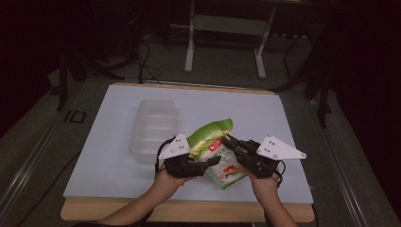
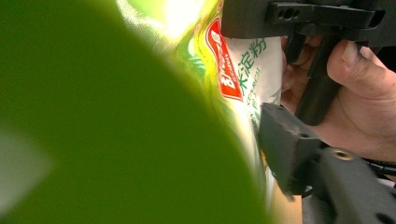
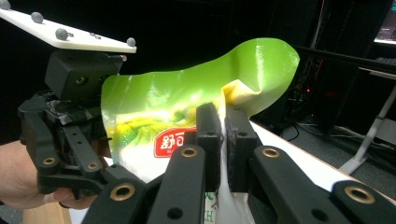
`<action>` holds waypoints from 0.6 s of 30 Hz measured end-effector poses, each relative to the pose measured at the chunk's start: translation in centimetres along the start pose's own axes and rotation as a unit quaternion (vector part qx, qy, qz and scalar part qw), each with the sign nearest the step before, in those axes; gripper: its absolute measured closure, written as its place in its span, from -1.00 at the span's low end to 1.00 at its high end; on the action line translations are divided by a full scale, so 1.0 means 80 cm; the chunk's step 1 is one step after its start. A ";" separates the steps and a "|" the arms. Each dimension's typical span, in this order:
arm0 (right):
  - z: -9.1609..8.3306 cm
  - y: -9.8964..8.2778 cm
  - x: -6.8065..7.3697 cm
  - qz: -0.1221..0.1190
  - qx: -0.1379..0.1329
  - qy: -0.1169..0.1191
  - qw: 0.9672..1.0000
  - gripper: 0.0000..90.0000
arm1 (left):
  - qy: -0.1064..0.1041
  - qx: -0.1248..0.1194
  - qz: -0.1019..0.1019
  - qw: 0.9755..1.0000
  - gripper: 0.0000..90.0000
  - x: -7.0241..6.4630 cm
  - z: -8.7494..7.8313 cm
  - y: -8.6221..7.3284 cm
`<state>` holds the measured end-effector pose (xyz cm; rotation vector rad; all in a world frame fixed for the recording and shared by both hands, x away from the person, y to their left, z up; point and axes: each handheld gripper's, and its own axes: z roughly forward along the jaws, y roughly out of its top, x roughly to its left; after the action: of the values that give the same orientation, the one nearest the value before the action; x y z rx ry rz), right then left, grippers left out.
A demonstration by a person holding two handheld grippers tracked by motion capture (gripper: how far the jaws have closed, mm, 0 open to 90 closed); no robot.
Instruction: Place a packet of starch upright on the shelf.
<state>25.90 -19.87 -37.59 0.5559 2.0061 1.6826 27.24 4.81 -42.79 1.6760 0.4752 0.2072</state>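
Note:
A green and white bag (image 1: 215, 150) with a red label is held up over the white board (image 1: 113, 156) between my two grippers. My left gripper (image 1: 209, 163) grips its lower left side. In the left gripper view the blurred green bag (image 2: 140, 116) hides one jaw, and the other finger (image 2: 287, 147) presses against its white side. My right gripper (image 1: 230, 141) pinches the bag's right edge. In the right gripper view its jaws (image 3: 224, 140) stand nearly together on the crinkled bag (image 3: 196, 93).
A clear plastic container (image 1: 153, 128) lies on the board to the left of the bag. The table's wooden front edge (image 1: 189, 210) runs below my forearms. White frame legs (image 1: 224, 42) and cables stand on the dark floor beyond the table.

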 end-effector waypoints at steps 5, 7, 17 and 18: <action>-0.001 -0.002 -0.001 0.006 -0.003 0.002 1.000 0.92 | -0.005 0.001 -0.006 1.000 0.39 0.002 -0.001 0.001; -0.001 -0.003 -0.002 0.008 -0.004 0.005 1.000 0.92 | -0.005 0.002 -0.003 1.000 0.44 0.003 -0.002 0.001; -0.002 -0.010 -0.004 0.008 -0.013 0.006 1.000 0.92 | -0.014 0.022 -0.002 1.000 0.56 0.008 -0.004 0.008; -0.002 -0.010 -0.004 0.008 -0.013 0.006 1.000 0.92 | -0.016 0.022 -0.002 1.000 0.56 0.008 -0.004 0.009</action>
<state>26.09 -20.29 -38.33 0.5556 1.9904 1.7245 27.85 5.31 -42.12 1.7194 0.4623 0.1673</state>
